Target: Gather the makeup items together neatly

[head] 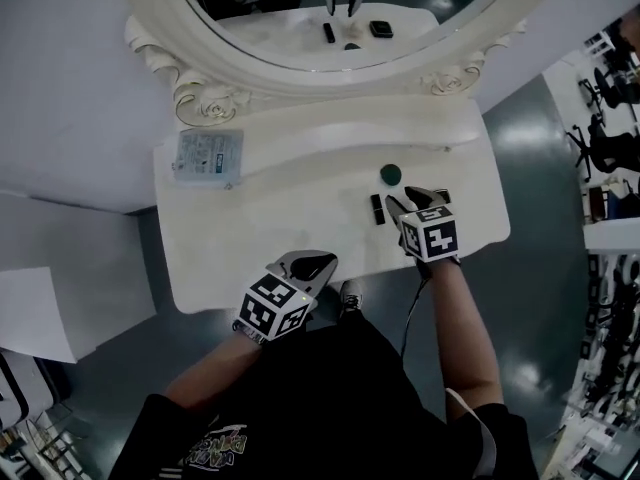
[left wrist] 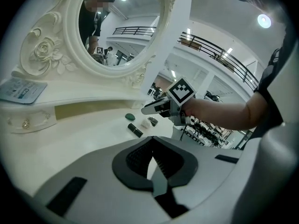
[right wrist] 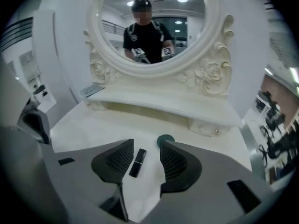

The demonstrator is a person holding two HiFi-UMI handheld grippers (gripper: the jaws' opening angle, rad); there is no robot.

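Left gripper [head: 312, 265] hung nearest me over the front edge of the white dressing table [head: 250, 238], jaws together with nothing between them. Right gripper [right wrist: 146, 147] hovered above the right part of the table top, jaws apart. The black lipstick tube [right wrist: 137, 163] lay flat on the surface in the gap between them, with neither pad touching it, so I judged it set down and not held. Just beyond it sat the round green compact [head: 390, 174], near the tube but apart from it. The left gripper view showed a small dark item [left wrist: 153, 121] beside these two; I could not tell what it was. Assessment: the small items formed one loose cluster at the right, so most of the gathering looked done. The pale sachet [head: 208, 155] lay well apart on the raised shelf at far left, below the oval mirror [head: 330, 18]. If it counts, it was left to fetch, and spacing to tidy.
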